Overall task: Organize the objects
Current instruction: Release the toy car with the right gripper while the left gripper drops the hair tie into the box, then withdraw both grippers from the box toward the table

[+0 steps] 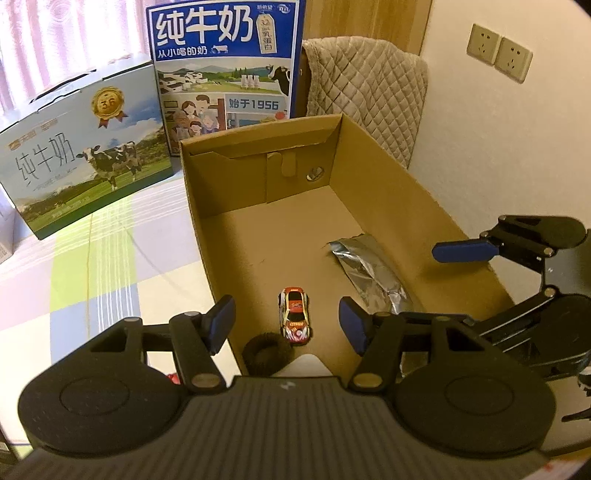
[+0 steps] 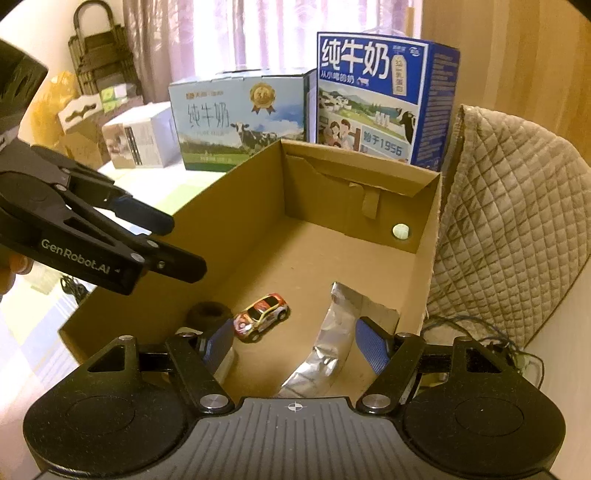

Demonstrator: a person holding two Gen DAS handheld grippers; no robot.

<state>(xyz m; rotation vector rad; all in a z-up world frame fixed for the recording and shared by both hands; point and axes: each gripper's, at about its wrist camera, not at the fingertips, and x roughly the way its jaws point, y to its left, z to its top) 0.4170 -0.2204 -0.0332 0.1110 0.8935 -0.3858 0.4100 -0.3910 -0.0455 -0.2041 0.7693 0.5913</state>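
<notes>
A toy car, dark ring and foil packet lie inside the cardboard box.

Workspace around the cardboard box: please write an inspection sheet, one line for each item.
Surface: checked cloth under the cardboard box.
Job's things: toy car, dark ring and silver foil pouch lie apart on the box floor.
Clutter: two milk cartons behind the box; small boxes further off.
Tongs: left tongs open above the car; right tongs open above the pouch; both hold nothing.
Cables: thin wires beside the box.
Surroundings: quilted cloth, curtain, wall sockets.
</notes>
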